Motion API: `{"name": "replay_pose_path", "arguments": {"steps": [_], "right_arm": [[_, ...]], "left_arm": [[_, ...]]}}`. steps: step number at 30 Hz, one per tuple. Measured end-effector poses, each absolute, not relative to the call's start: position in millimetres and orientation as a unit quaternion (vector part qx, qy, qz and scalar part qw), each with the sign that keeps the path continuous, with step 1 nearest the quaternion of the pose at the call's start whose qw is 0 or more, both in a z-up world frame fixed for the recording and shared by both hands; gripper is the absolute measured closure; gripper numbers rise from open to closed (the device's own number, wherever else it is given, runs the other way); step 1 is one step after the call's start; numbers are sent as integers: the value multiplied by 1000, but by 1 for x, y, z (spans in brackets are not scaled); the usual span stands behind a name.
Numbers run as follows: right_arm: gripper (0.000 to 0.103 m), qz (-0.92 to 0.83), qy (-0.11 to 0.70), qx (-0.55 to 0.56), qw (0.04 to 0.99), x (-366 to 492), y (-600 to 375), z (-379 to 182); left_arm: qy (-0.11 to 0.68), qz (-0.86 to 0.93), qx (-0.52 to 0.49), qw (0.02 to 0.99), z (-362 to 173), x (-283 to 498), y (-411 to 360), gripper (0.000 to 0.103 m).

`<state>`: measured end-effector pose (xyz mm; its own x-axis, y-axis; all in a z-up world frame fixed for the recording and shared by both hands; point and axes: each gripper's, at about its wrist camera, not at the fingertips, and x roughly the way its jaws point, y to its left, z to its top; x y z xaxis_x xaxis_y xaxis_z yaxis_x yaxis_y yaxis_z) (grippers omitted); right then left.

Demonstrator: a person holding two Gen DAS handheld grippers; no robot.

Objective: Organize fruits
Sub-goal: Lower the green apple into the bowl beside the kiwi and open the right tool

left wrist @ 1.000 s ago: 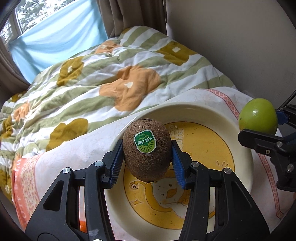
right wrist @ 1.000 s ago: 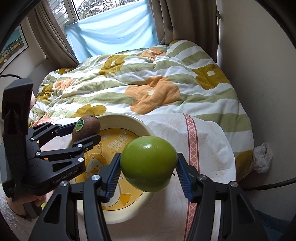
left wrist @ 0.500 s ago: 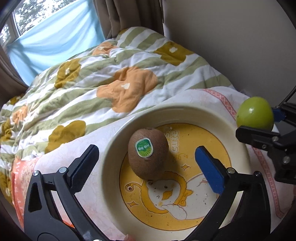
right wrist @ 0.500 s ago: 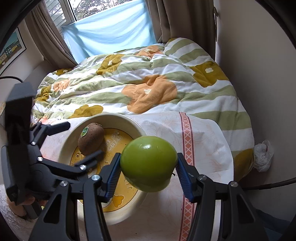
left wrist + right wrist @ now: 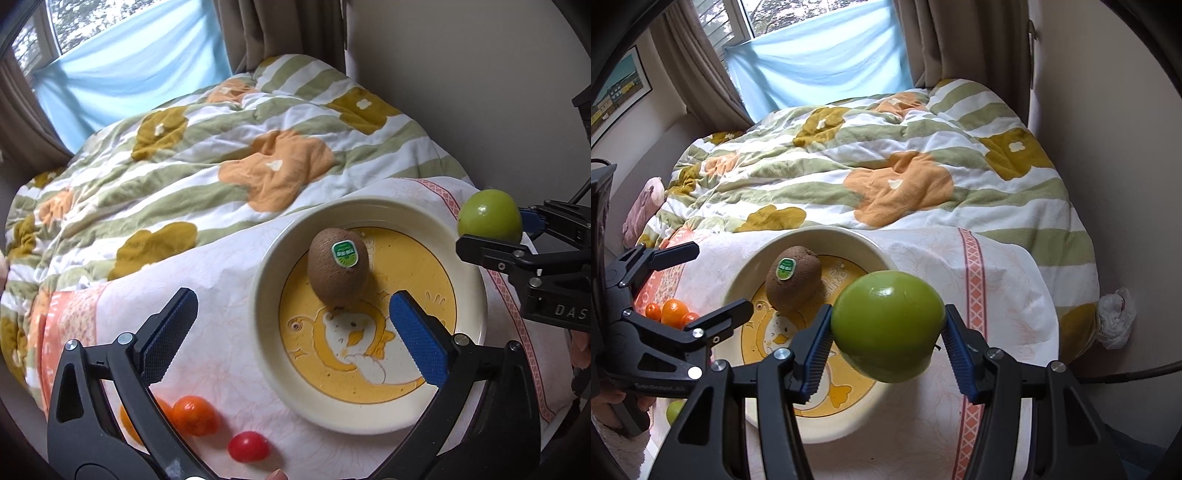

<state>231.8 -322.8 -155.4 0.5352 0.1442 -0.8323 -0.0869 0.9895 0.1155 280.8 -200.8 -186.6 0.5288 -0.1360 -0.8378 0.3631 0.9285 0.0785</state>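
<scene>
A brown kiwi (image 5: 338, 269) with a green sticker stands in the cream plate (image 5: 472, 295) with a yellow duck picture. My left gripper (image 5: 291, 325) is open and empty, drawn back to the near left of the kiwi. My right gripper (image 5: 886, 332) is shut on a green apple (image 5: 888, 325) and holds it above the plate's right rim (image 5: 849, 428). The kiwi (image 5: 792, 282) and left gripper (image 5: 698, 280) show in the right wrist view; the apple (image 5: 489, 216) shows in the left wrist view.
An orange mandarin (image 5: 194, 415) and a small red tomato (image 5: 247, 446) lie on the white cloth (image 5: 221, 295) left of the plate. A small green fruit (image 5: 675, 411) lies near the left gripper. A floral quilt (image 5: 207, 147) covers the bed behind. A wall stands right.
My left gripper opened, let the kiwi down onto the plate, and drew back to the left. My right gripper kept hold of the apple and barely moved.
</scene>
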Motion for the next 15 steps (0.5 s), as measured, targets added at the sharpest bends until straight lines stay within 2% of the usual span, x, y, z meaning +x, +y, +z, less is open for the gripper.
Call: {"name": "replay_pose_path", "arguments": {"steps": [15], "right_arm": [[49, 136, 486, -49, 862, 266, -285, -187]], "left_arm": [[474, -108, 96, 868, -188, 274, -171, 0]]}}
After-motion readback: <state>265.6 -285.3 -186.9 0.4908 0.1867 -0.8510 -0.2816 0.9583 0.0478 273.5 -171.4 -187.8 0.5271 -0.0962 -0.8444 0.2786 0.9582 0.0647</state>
